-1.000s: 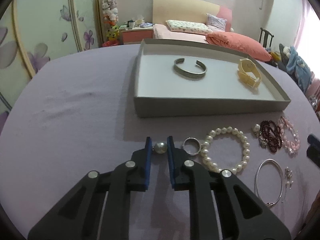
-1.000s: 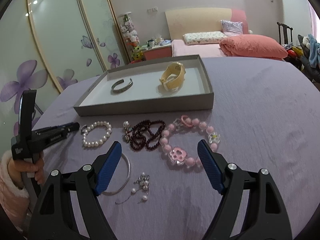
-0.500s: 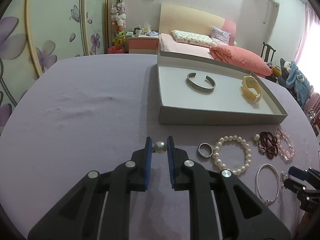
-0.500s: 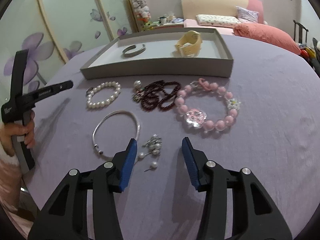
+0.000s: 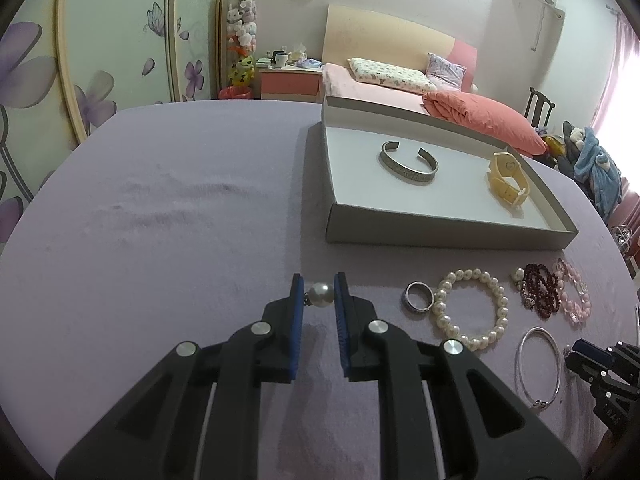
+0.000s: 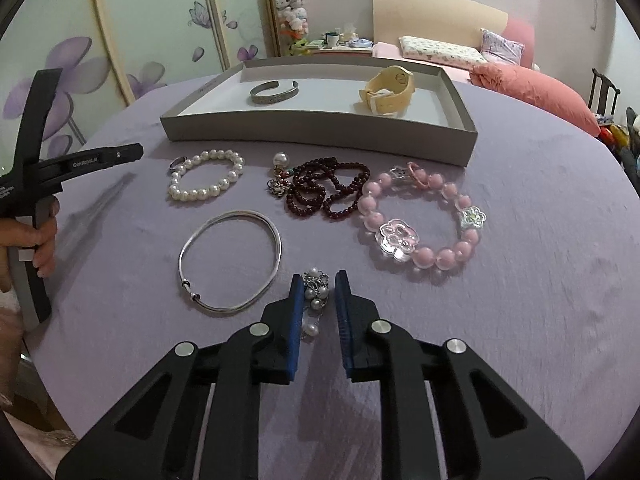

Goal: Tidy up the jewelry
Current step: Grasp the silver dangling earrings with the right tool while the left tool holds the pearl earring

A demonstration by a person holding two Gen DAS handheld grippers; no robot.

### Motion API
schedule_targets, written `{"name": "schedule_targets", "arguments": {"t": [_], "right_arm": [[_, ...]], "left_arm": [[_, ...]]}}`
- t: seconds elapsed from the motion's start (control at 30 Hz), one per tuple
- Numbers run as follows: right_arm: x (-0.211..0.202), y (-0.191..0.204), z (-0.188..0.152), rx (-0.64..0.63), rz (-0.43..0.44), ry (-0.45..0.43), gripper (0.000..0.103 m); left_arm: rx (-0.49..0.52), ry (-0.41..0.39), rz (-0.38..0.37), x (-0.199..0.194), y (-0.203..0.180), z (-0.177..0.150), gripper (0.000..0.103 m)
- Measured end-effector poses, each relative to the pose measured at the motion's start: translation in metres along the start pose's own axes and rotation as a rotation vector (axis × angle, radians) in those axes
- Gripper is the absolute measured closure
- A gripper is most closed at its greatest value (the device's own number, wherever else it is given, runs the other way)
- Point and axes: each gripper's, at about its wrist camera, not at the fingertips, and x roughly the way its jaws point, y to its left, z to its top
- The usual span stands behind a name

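My left gripper (image 5: 319,280) is shut on a single pearl earring (image 5: 321,294), held just above the purple cloth, left of the jewelry row. In the right wrist view my right gripper (image 6: 318,278) has its jaws closing on a pearl cluster earring (image 6: 316,290) on the cloth, and the pads touch its sides. The grey tray (image 5: 440,232) behind holds a silver cuff (image 5: 408,162) and a yellow watch (image 5: 508,178). A ring (image 5: 418,310), a pearl bracelet (image 6: 188,192), a silver bangle (image 6: 277,240), dark red beads (image 6: 320,192) and a pink bracelet (image 6: 396,236) lie loose.
Another pearl earring (image 6: 281,159) lies by the dark beads. A person's hand (image 6: 40,248) grips the left tool at the table's left edge. The round table drops away on all sides. A bed and a wardrobe stand beyond it.
The right gripper's jaws have narrowed from wide apart to closing around the pearl cluster earring, and it has dipped toward it. The left gripper still holds its pearl and has drifted left.
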Motion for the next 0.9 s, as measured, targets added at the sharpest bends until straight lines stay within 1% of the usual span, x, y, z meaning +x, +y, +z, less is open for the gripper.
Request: {"name": "schedule_targets", "arguments": {"t": [0.2,0.33,0.43,0.5,0.63,0.73,0.77,0.9], "right_arm": [[0.001,0.01,0.001,-0.048,-0.056,-0.001,0.086],[0.002,0.013,0.002,-0.077,-0.064,0.002,0.09],[0.001,0.005,0.003,-0.044,-0.064,0.0,0.09],[0.0,-0.002,0.002,-0.022,-0.079,-0.003,0.09],[-0.004,-0.025,0.001,0.054,-0.079,-0.015,0.091],[-0.016,-0.041,0.003,0.116,-0.074,-0.064,0.091],[-0.022,-0.046,0.004,0.134,-0.071,-0.092,0.091],[-0.043,-0.05,0.012,0.153,-0.074,-0.182,0.091]], "left_arm": [[0.0,0.003,-0.001,0.001,-0.002,-0.001,0.087],[-0.001,0.001,-0.007,0.0,-0.003,-0.002,0.087],[-0.003,-0.003,-0.011,-0.004,-0.004,-0.002,0.087],[-0.003,-0.01,-0.01,-0.007,-0.003,-0.002,0.087],[-0.011,-0.022,-0.011,-0.014,-0.001,-0.002,0.087],[-0.019,-0.034,-0.014,-0.02,0.002,-0.003,0.087],[-0.02,-0.037,-0.015,-0.022,0.003,-0.003,0.087],[-0.031,-0.052,-0.024,-0.031,0.004,-0.004,0.087]]}}
